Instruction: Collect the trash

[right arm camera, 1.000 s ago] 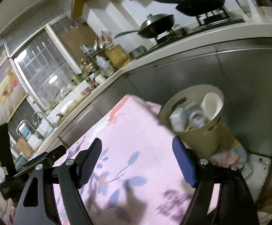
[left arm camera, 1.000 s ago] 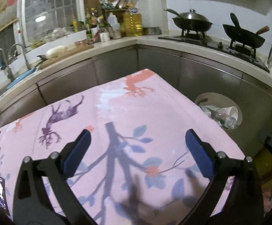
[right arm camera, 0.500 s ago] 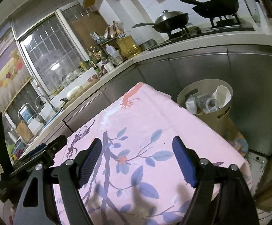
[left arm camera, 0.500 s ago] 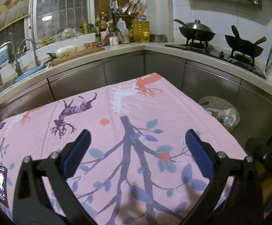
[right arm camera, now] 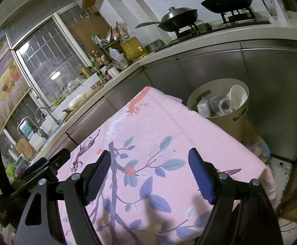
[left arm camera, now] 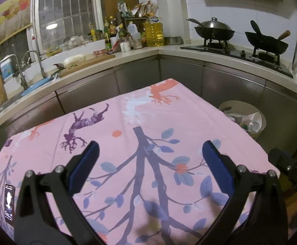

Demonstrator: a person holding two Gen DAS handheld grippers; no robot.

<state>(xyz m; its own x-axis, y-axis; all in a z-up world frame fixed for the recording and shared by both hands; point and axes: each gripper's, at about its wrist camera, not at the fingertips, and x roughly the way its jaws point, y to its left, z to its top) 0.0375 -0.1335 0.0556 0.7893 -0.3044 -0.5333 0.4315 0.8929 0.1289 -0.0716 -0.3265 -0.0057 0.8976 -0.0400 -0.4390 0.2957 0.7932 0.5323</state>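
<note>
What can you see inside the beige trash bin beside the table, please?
The trash bin holds a white paper cup, a clear plastic bottle and crumpled white packaging. Whatever lies beneath them is covered.

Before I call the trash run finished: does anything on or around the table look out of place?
Only a phone near the left edge of the pink tablecloth. No loose trash shows there; the bin stands upright with cups and bottles inside. Both grippers are open.
</note>
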